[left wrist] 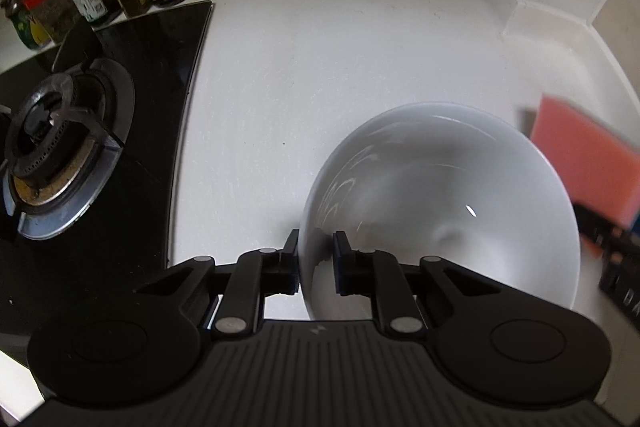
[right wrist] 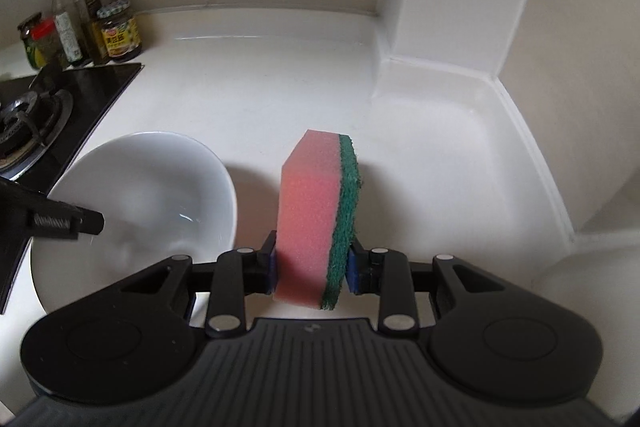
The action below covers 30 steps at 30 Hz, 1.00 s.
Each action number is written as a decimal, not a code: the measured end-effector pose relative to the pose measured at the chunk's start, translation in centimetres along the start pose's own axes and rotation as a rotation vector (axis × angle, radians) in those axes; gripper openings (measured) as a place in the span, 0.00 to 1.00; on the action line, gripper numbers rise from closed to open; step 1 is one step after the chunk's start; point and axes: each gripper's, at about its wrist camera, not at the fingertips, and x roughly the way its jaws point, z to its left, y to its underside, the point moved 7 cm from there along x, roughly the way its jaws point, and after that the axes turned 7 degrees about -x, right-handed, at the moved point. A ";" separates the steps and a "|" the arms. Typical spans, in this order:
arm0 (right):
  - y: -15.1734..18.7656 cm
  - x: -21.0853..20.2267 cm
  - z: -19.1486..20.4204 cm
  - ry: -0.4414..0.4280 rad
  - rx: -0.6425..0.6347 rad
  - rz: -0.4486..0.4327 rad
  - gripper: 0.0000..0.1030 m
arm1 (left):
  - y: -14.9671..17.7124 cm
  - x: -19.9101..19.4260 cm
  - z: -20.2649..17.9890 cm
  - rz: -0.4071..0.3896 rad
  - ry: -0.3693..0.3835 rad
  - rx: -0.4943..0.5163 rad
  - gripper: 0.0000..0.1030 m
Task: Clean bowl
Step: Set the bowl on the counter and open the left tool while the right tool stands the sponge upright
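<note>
The bowl [left wrist: 440, 203] rim is straddled by the left tongs [left wrist: 316, 263] — contact cannot be told; the sponge [right wrist: 316, 215] is clamped upright by the right tongs [right wrist: 312, 267] above the white surface [right wrist: 260, 99].

1. Soft, even light is falling on the white counter [right wrist: 256, 95]; glare streak along its back edge.
2. Fisheye is bending edges, darkening corners.
3. Sponge [left wrist: 580, 163] is smearing with motion blur at the left view's right edge.
4. Bowl [left wrist: 440, 195] is showing soft reflections and a shadow.
</note>
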 end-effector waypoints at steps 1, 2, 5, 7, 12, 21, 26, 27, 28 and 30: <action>0.2 -0.1 -0.2 0.003 0.012 -0.006 0.26 | -0.1 -0.2 0.1 -0.008 0.004 -0.003 0.14; 0.5 -0.2 -0.3 0.006 0.024 -0.012 0.26 | -0.3 -0.5 0.1 -0.022 0.006 -0.002 0.14; 0.8 -0.8 -0.6 0.009 0.046 -0.034 0.26 | -0.9 -1.5 0.2 -0.068 0.018 -0.005 0.14; 1.0 -1.3 -0.7 0.019 0.049 -0.055 0.26 | -1.3 -2.4 0.3 -0.101 0.035 -0.018 0.14; 2.0 -2.0 -0.4 0.049 0.042 -0.100 0.26 | -1.2 -5.9 1.1 -0.246 0.047 -0.058 0.13; 4.3 -2.1 0.0 0.075 0.000 -0.118 0.26 | 2.1 -7.0 2.1 -0.256 0.036 -0.084 0.13; 5.6 -2.5 -0.4 0.092 -0.004 -0.112 0.26 | 3.9 -7.3 2.1 -0.254 0.026 -0.085 0.12; 5.9 -2.4 -0.5 0.090 0.000 -0.106 0.26 | 4.3 -7.3 2.0 -0.255 0.026 -0.087 0.12; 6.2 -2.3 -0.5 0.086 0.007 -0.104 0.26 | 4.5 -7.4 1.9 -0.255 0.027 -0.087 0.12; 6.6 -2.0 -0.6 0.079 0.023 -0.100 0.26 | 5.0 -7.4 1.6 -0.254 0.026 -0.077 0.12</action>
